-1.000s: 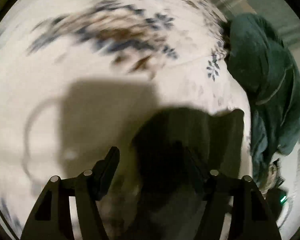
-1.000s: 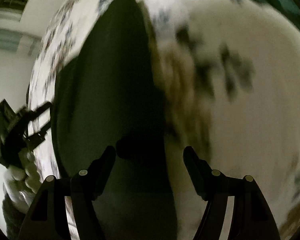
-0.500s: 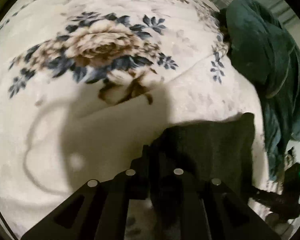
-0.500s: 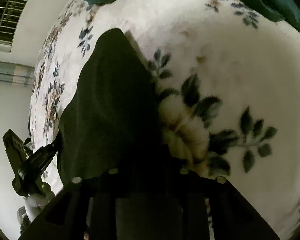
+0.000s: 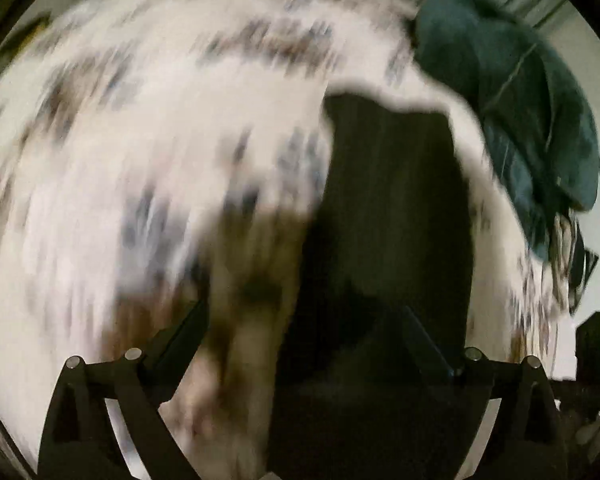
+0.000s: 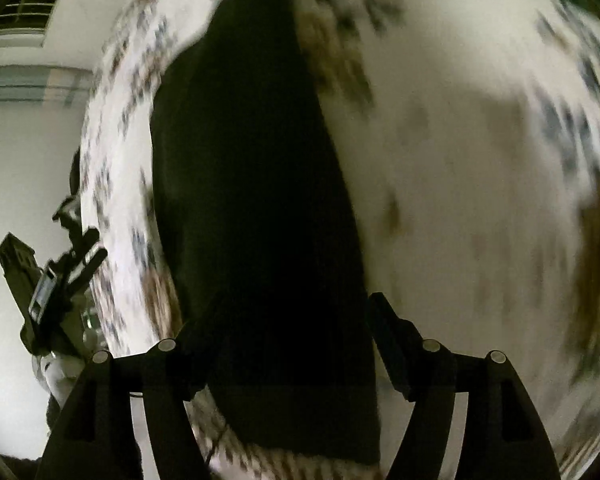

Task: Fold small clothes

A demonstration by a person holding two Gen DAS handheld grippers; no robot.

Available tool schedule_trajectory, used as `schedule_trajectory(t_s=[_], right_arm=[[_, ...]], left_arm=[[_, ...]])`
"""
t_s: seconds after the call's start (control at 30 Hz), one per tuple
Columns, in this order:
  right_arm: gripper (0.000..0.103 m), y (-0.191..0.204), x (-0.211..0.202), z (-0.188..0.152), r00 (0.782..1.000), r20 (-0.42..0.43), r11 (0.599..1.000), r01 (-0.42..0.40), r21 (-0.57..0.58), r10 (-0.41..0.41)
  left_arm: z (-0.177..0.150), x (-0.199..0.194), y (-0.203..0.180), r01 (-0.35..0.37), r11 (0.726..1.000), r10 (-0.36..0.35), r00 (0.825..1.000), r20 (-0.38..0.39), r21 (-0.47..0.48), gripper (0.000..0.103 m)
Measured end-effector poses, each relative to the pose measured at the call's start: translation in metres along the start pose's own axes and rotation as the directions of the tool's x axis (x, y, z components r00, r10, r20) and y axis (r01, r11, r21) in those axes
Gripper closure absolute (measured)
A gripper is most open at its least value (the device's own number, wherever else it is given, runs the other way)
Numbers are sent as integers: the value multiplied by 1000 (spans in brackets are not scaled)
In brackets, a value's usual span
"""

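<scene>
We see a dark, flat-lying small garment spread on the white floral-print blanket of the bed. Our left tool is opening, its jaws wide, above the garment's near edge without pressing it. Our right tool is opening too, straddling the dark cloth, apparently not gripping, though blur hampers us. A teal fabric heap lies beyond.

A dark garment lies flat and elongated on the white floral blanket, blurred.
</scene>
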State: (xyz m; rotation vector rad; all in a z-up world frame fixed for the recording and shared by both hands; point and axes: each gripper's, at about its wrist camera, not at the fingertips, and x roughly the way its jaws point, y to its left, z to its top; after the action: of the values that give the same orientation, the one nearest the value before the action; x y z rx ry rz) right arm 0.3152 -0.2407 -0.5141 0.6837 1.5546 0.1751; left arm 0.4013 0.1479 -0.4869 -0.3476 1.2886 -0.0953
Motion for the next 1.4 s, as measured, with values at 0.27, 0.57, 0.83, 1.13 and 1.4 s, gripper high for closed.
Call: schedule_trajectory(t_s=[0.27, 0.57, 0.83, 1.13, 1.4], right_arm=[[31, -64, 59, -111, 984, -177, 997, 32, 69, -19], [22, -73, 109, -126, 987, -70, 989, -140, 57, 143], [78, -60, 126, -136, 966, -61, 966, -246, 76, 251], [89, -28, 72, -136, 962, -2, 961, -274, 25, 274], [89, 17, 6, -76, 950, 90, 952, -293, -87, 300]], left_arm=[[-165, 38, 38, -39, 985, -12, 957, -290, -168, 6], [-179, 58, 14, 68, 988, -95, 975, -200, -140, 6], [-170, 60, 11, 152, 972, -176, 976, -127, -180, 86], [-169, 17, 18, 278, 925, -299, 953, -49, -258, 88], [-92, -11, -6, 417, 867, -415, 907, 67, -272, 88]])
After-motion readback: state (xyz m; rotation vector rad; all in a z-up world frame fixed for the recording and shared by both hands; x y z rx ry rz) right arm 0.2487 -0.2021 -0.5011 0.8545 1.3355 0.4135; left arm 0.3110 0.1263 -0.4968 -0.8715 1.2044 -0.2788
